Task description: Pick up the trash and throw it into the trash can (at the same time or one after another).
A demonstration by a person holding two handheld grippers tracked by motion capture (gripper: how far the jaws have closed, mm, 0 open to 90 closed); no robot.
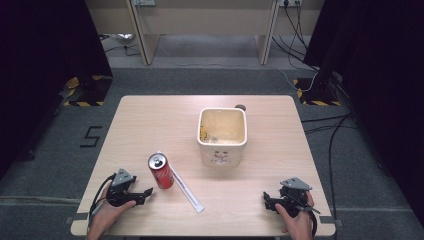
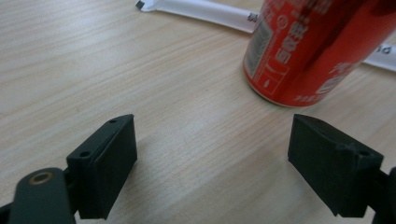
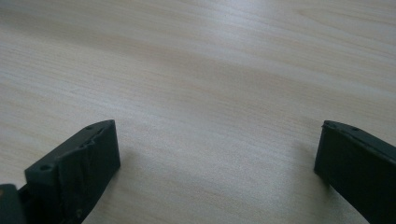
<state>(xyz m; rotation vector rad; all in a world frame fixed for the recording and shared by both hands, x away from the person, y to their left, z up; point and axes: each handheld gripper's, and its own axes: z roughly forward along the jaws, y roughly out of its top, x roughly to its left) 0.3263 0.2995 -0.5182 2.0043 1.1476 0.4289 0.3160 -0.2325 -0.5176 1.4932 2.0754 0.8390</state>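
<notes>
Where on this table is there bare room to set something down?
Free: the far-left stretch beyond the red can, and the near middle between the white sachet and the right gripper. Crowded: around the can, beside the left gripper.

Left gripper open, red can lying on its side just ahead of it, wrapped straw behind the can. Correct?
Not quite: the red can stands upright, top rim up, as the high view shows. The rest holds: the left gripper is open with nothing between its jaws, and the wrapped straw lies just behind the can.
</notes>
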